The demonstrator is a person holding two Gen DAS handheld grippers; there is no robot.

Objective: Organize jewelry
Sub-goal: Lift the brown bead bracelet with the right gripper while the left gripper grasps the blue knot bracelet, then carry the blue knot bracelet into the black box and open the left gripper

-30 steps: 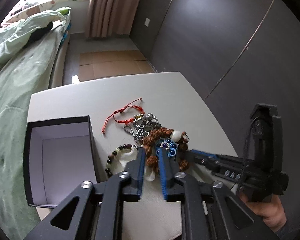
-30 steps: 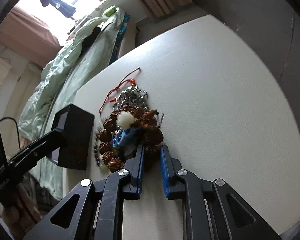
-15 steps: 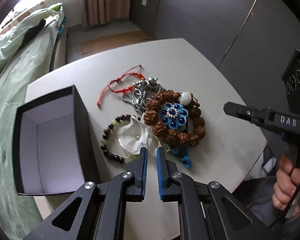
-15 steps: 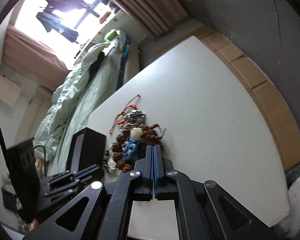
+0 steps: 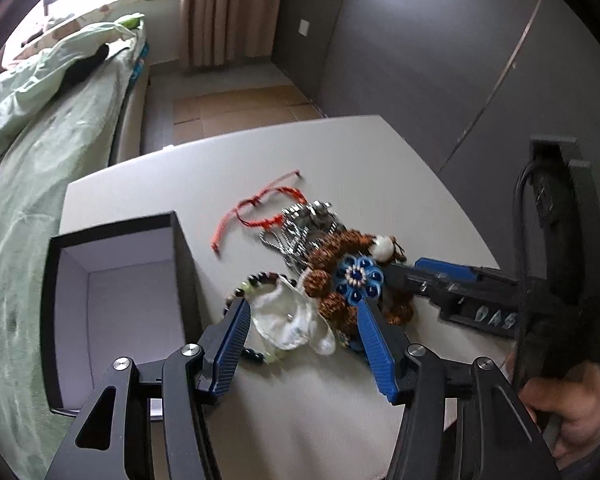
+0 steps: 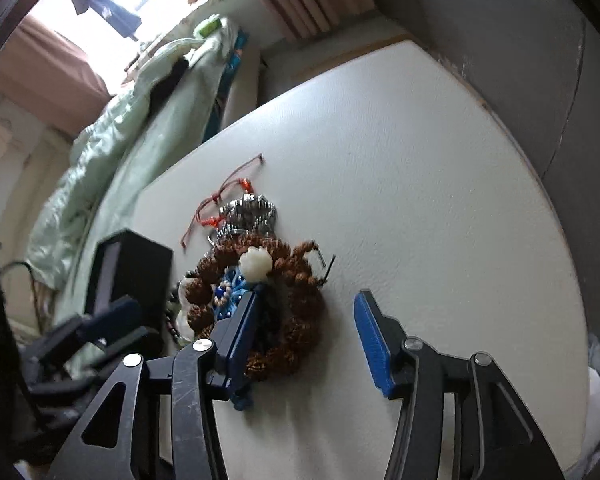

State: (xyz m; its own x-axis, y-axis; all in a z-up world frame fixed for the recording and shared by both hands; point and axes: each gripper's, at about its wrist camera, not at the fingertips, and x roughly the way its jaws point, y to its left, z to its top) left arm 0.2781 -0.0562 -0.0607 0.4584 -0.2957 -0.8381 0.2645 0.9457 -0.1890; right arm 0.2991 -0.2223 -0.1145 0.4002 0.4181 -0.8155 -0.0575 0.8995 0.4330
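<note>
in the left wrist view, the left claw [image 5: 302, 328] is opening over the jewelry pile [image 5: 332, 276] on the white counter [image 5: 228, 160], a white shell pendant [image 5: 290, 320] lying between its blue pads, not pinched; an open black box [image 5: 116, 304] is standing just left of the pile

in the right wrist view, the right claw [image 6: 306, 334] is opening beside the brown bead bracelet [image 6: 284, 320], one pad lying over it, gripping nothing
</note>
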